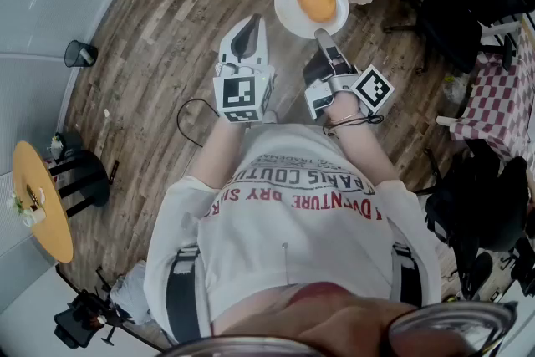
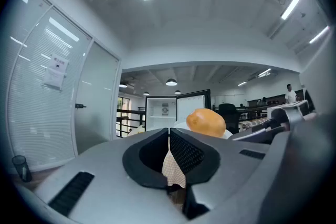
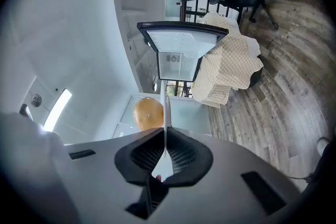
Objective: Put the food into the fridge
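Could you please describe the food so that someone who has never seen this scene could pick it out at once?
Start at the person in the white T-shirt standing on the wooden floor. Just ahead of them, the right gripper pinches the rim of a round white plate. The food is the smooth, round orange fruit lying on it, the only thing on that plate.

Open fridge (image 3: 178,54) ahead, cloth-draped table (image 3: 228,72) just beside
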